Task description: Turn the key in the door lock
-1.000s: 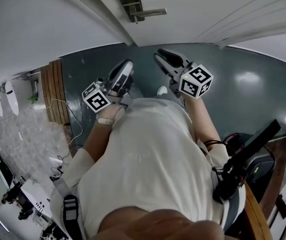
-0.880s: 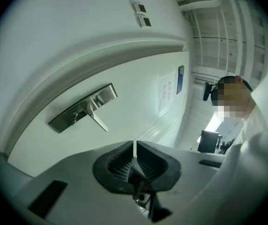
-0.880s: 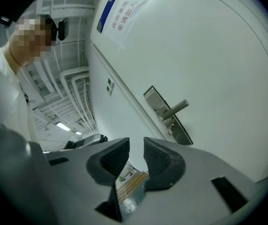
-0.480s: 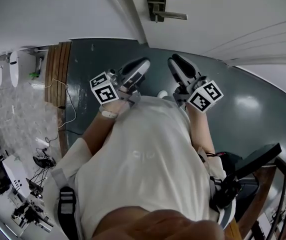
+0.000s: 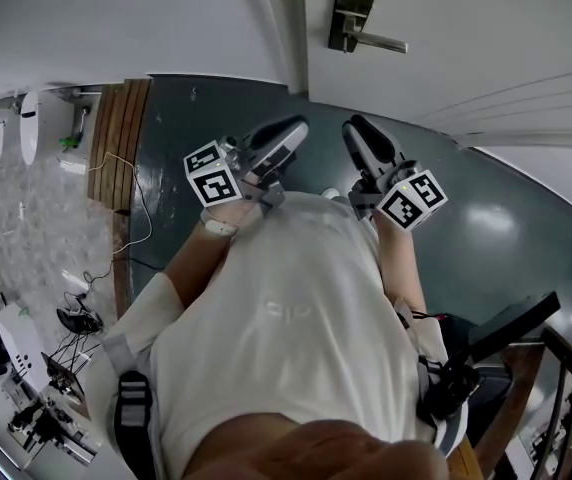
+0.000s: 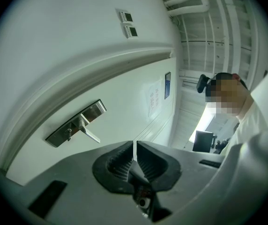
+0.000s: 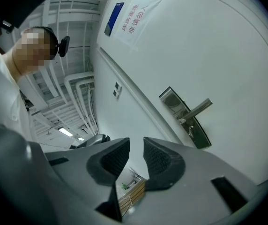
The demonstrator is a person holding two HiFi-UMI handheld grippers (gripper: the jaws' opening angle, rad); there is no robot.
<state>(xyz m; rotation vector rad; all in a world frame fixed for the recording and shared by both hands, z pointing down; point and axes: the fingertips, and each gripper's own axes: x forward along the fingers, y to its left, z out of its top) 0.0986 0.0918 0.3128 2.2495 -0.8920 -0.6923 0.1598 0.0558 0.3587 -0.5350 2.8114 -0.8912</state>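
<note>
The white door carries a metal lock plate with a lever handle, at the top of the head view. A small key sticks out of the plate below the lever; it also shows as the key under the lever in the right gripper view. My left gripper is held in front of my chest, short of the door, its jaws shut with nothing in them. My right gripper is beside it, its jaws open a little and empty. Both grippers are apart from the lock.
A dark green floor lies below the door. Wooden planks and loose cables are at the left, equipment at the lower left. A wooden railing and a black object stand at the lower right. A paper notice hangs on the door.
Both grippers have risen a little and drawn closer together. The lock plate and lever have shifted right in the head view. The jaws of both look unchanged.
</note>
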